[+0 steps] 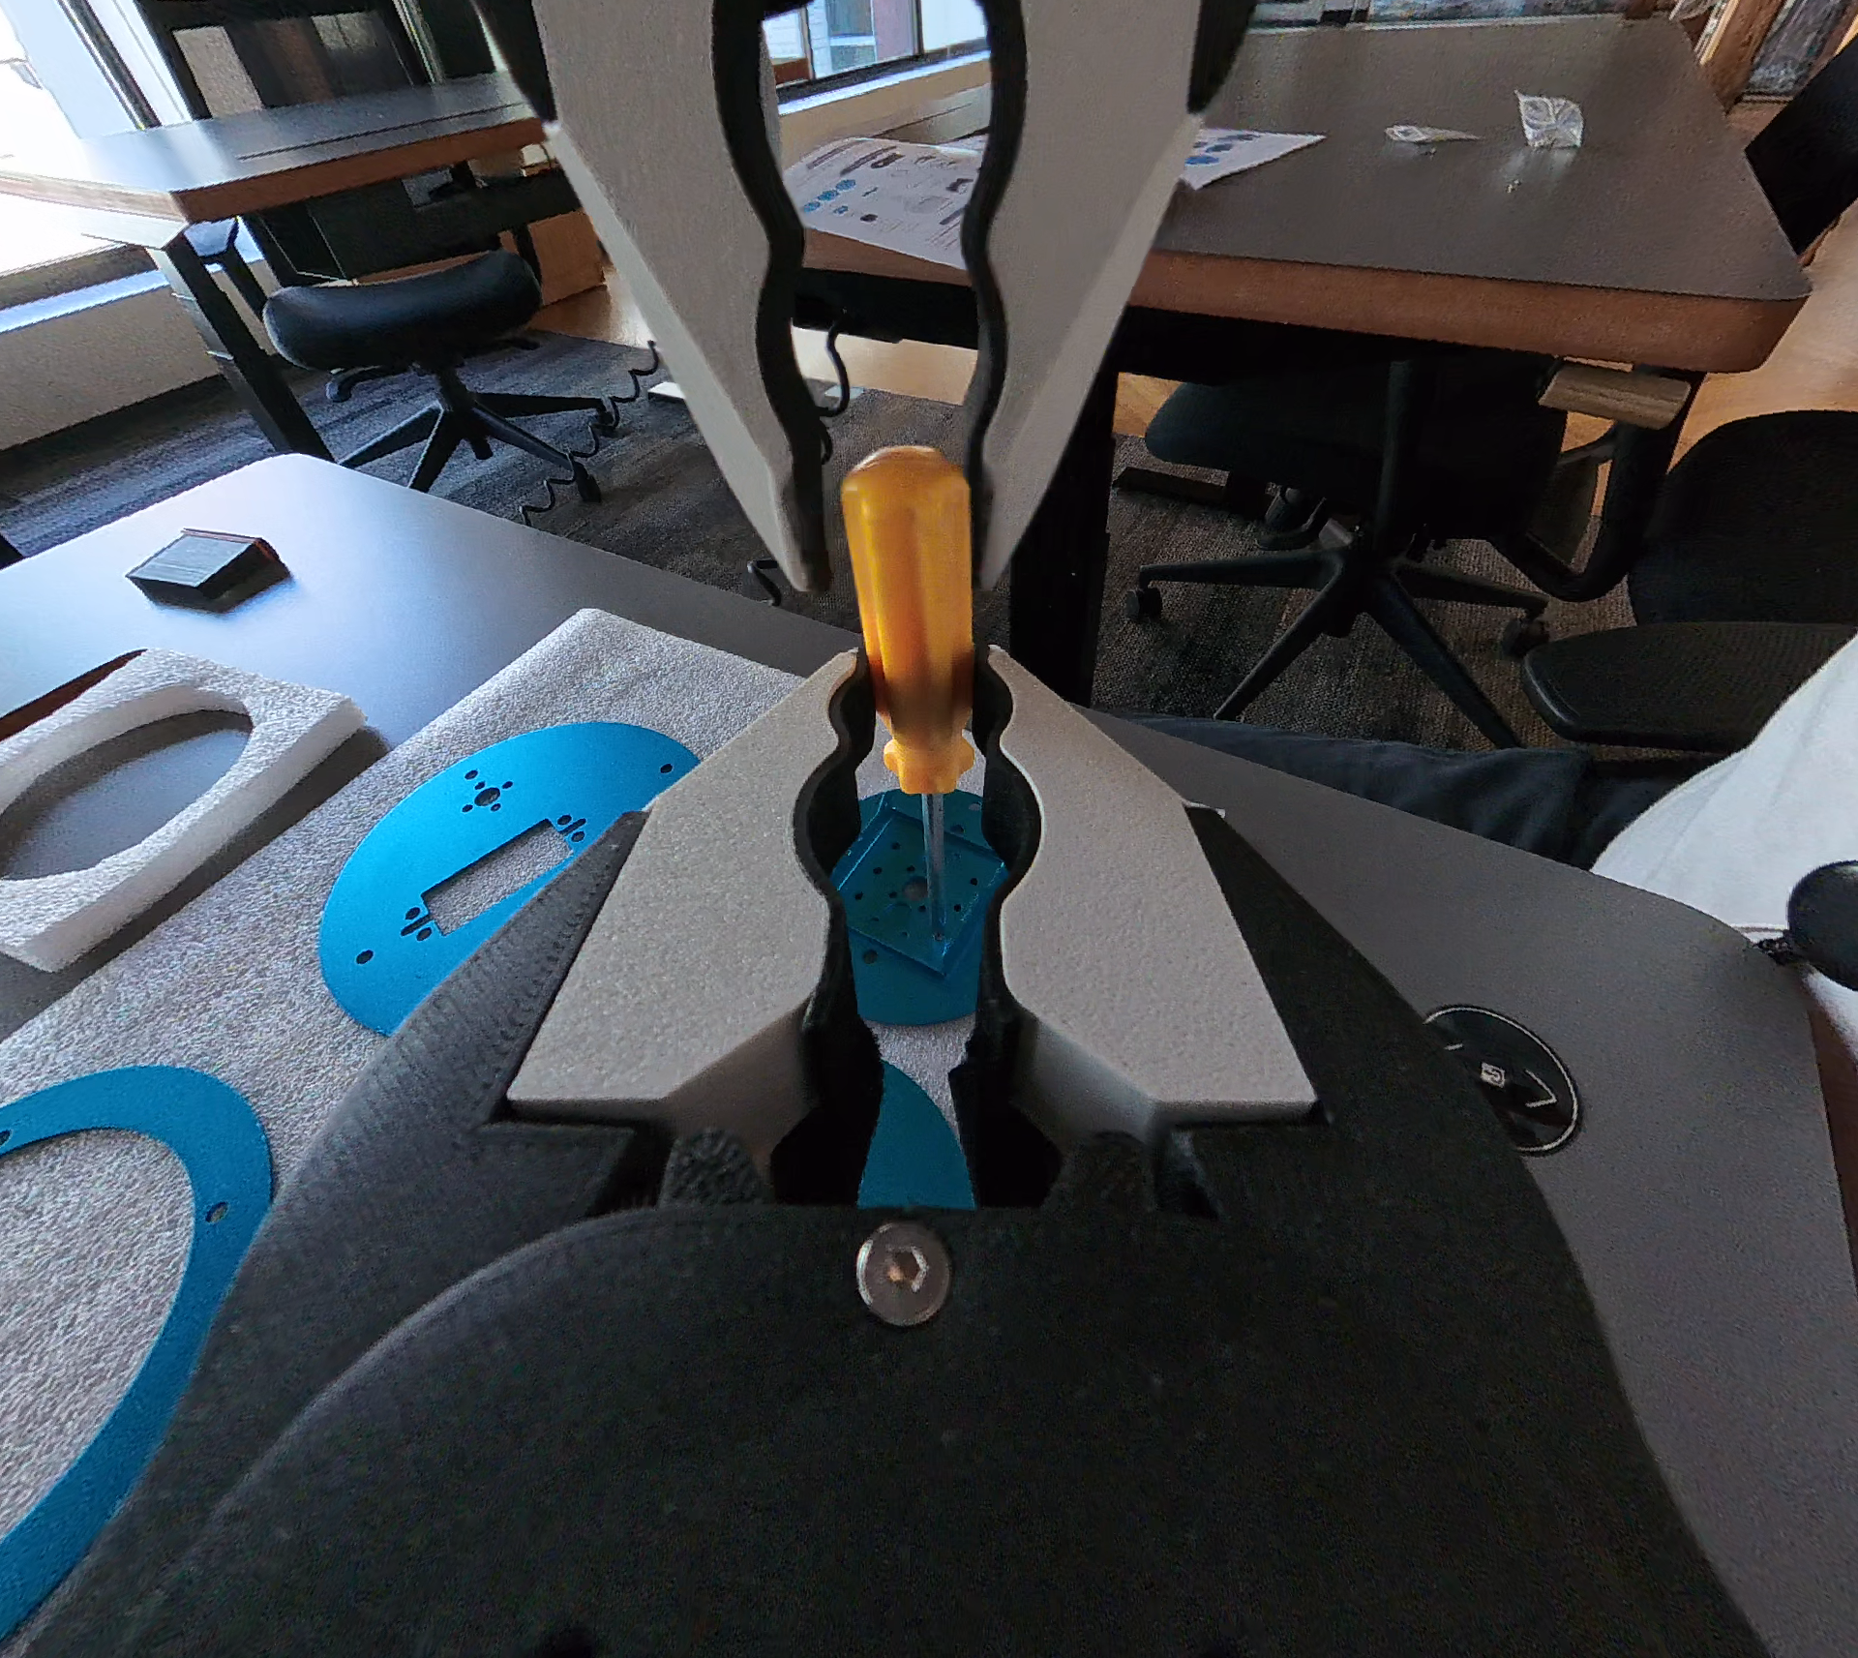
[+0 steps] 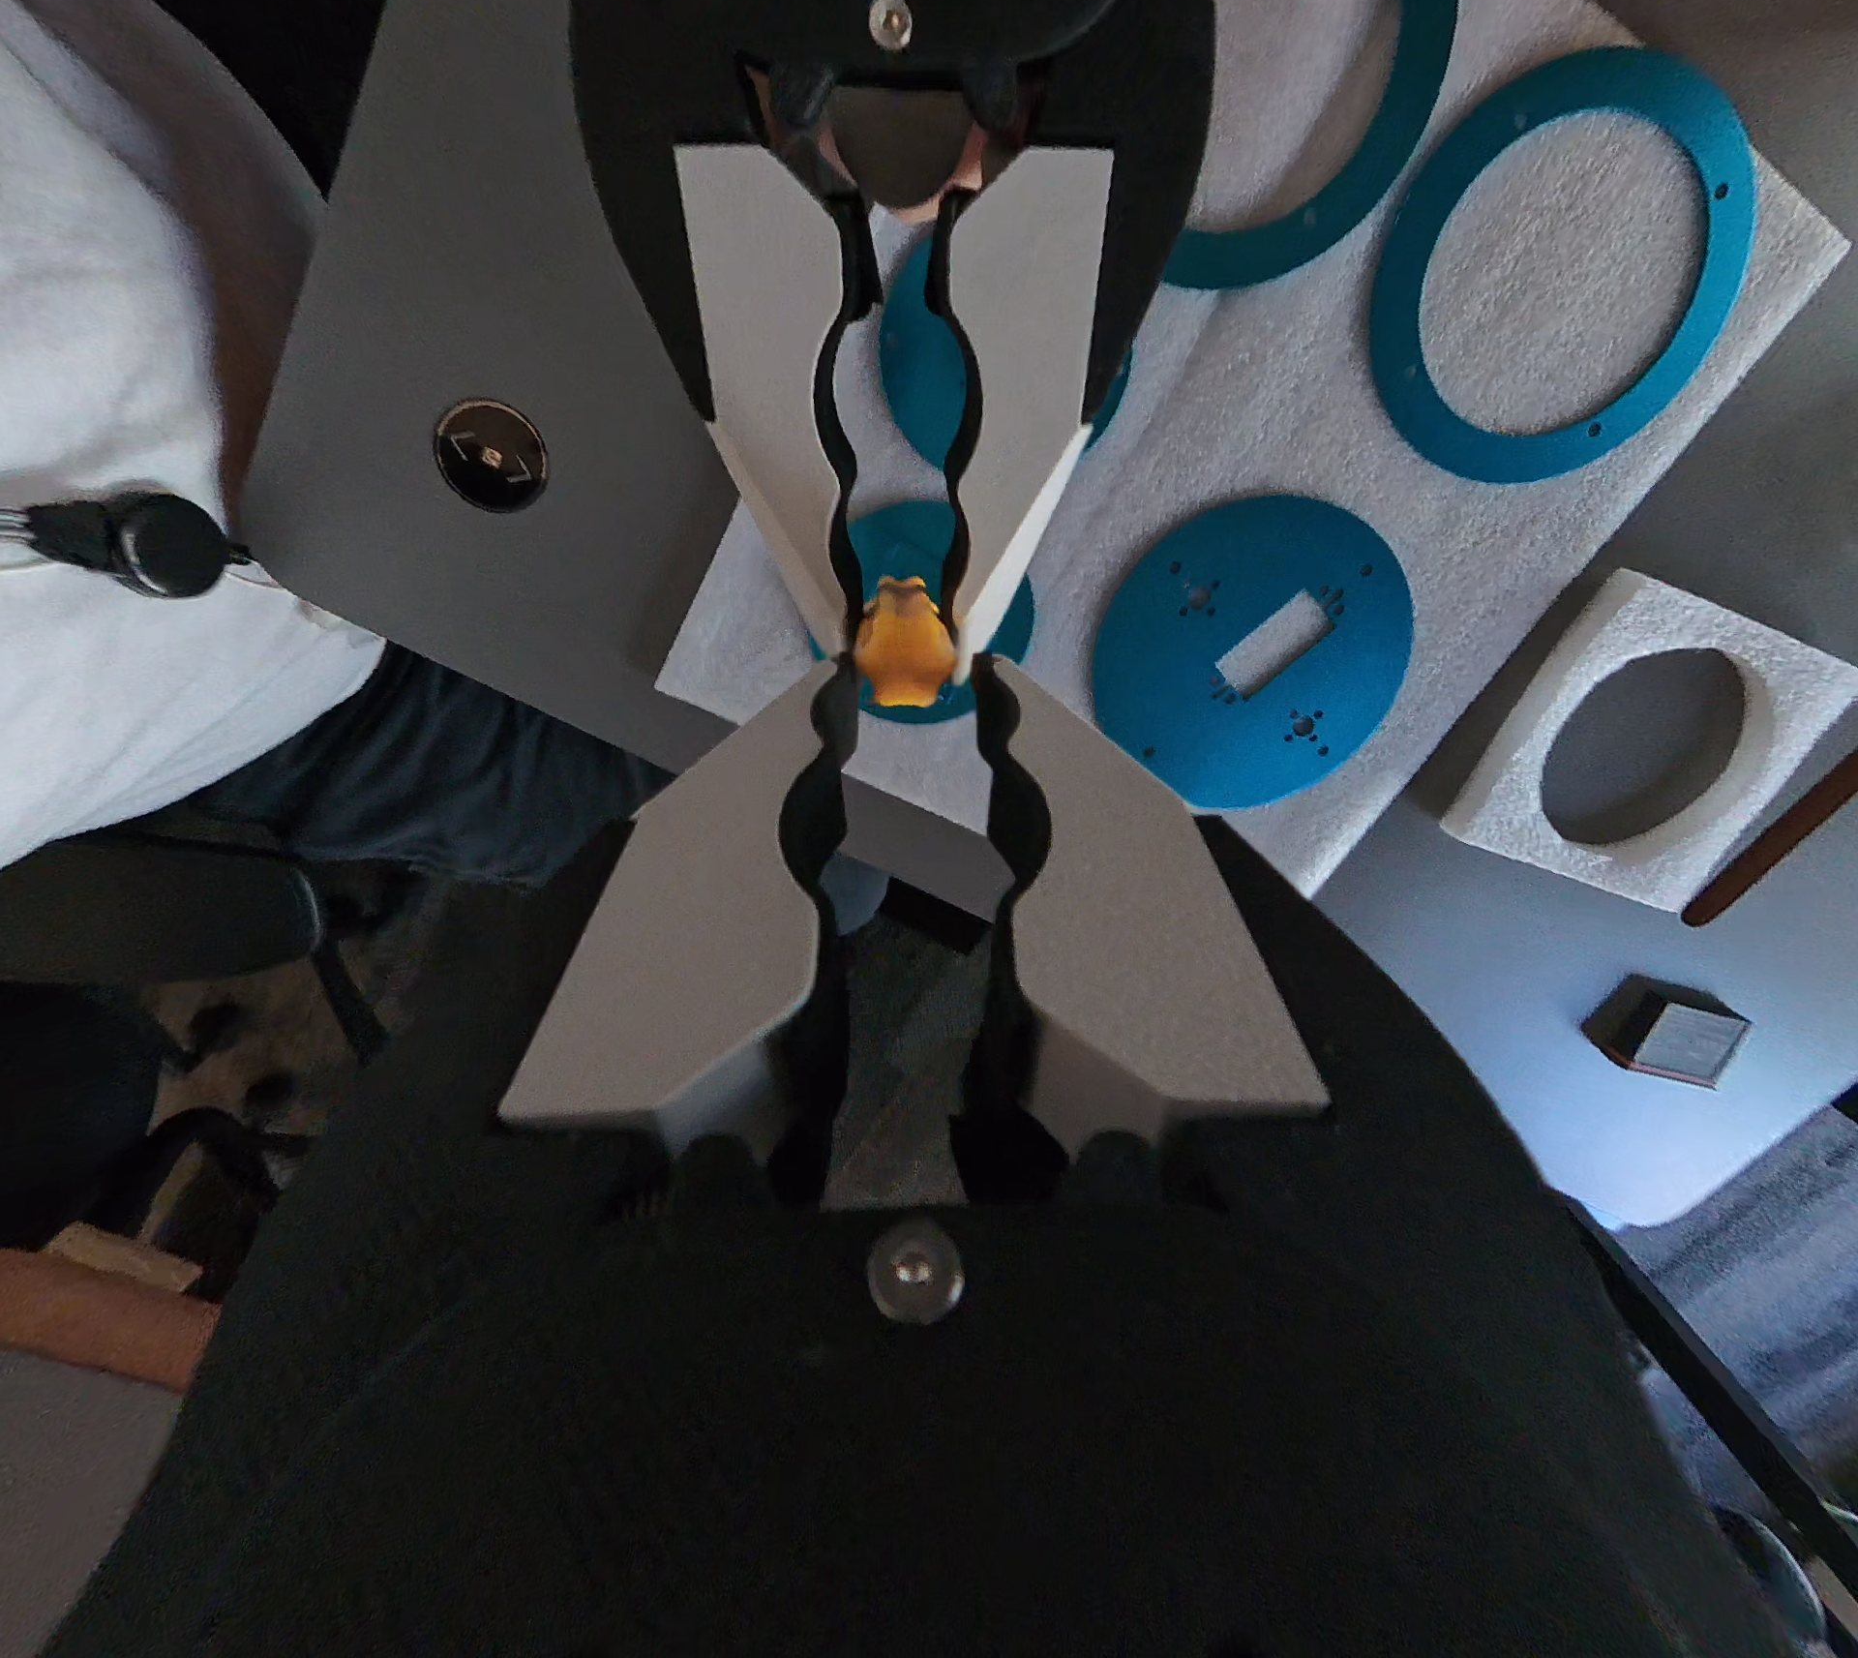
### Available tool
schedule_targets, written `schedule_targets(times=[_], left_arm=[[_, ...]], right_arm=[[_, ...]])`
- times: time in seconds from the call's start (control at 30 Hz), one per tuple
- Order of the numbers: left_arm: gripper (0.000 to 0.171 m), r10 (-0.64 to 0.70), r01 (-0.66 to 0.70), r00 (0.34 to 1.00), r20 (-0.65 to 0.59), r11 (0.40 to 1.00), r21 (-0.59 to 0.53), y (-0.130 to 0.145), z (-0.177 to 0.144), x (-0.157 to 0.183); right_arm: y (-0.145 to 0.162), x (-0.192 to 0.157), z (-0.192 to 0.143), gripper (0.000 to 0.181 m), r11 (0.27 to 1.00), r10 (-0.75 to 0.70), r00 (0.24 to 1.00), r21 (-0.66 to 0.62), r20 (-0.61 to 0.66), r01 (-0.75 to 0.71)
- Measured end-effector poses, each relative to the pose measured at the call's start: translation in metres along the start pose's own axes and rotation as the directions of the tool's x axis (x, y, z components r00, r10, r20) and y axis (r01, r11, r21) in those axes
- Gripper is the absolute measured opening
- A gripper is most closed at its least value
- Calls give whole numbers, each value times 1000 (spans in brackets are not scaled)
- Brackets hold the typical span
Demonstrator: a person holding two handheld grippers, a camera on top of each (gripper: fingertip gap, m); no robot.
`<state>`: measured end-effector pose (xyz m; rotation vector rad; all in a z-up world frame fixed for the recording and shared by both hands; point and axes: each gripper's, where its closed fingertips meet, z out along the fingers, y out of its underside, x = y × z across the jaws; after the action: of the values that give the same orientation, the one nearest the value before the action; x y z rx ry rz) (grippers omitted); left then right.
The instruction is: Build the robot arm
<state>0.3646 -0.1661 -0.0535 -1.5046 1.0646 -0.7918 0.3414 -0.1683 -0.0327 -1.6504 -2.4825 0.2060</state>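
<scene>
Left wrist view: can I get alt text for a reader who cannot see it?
The left tool grips an orange-handled screwdriver upright, its tip in a perforated blue bracket on a white foam sheet. The right tool hangs above, jaws open around the handle's top. Blue metal plates lie beside it.

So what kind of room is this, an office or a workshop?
Most likely an office or shared workspace used for assembly. Long desks and wheeled office chairs stand by windows, while the near table holds blue metal plates on white foam and an orange-handled screwdriver.
</scene>
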Motion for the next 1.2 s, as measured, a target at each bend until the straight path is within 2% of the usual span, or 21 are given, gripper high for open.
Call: schedule_targets(times=[0.07,0.13,0.23,0.3,0.33,0.43,0.53,0.6,0.67,0.77,0.83,1.0,1.03,1.07,1.2], left_arm=[[17,-11,12,1000,-5,1000,3,0,0,0],[17,-17,17,1000,-4,1000,3,0,0,-1],[17,-21,21,1000,-2,1000,7,0,0,-2],[17,-27,27,1000,-5,1000,10,0,0,-2],[17,-29,29,1000,-5,999,13,0,0,-2],[17,-39,39,999,-6,999,15,0,0,-3],[17,-32,32,999,-7,999,3,-1,2,-2],[17,-23,22,1000,-6,1000,-5,-1,3,-1],[17,-16,16,1000,-2,1000,-7,-1,3,0],[17,-26,26,1000,-5,1000,2,-1,4,-1],[17,-35,35,999,-8,999,3,-1,3,-2],[17,-15,14,1000,-21,1000,-16,-2,6,1],[17,-10,10,1000,-27,1000,-18,-2,6,2],[17,-8,7,999,-33,1000,-19,-2,7,3],[16,-27,26,999,-42,999,-21,-1,4,2]], right_arm=[[2,0,4,24,999,-34,999,-11,-5,34],[-7,-2,-1,27,997,-50,999,60,-3,50],[-29,2,-27,33,955,-51,997,290,-59,66],[-31,1,-41,50,912,-34,998,407,-57,55],[-24,0,-40,64,913,-20,999,406,-42,36],[-6,1,-31,64,945,-11,1000,326,-29,20],[-7,2,-38,53,941,-130,988,304,-82,149],[-5,2,-37,59,940,-213,973,255,-88,229],[-6,-7,-32,48,934,-274,962,235,-21,271],[-11,-4,-27,43,922,-342,939,180,-39,343],[-9,-2,-23,33,922,-366,930,124,-34,367],[-1,-4,-12,25,927,-374,927,27,21,373],[1,-5,-10,16,928,-371,928,14,30,371],[1,-6,-10,16,934,-358,933,14,45,358],[0,-5,-9,16,979,-203,977,-7,62,204]])
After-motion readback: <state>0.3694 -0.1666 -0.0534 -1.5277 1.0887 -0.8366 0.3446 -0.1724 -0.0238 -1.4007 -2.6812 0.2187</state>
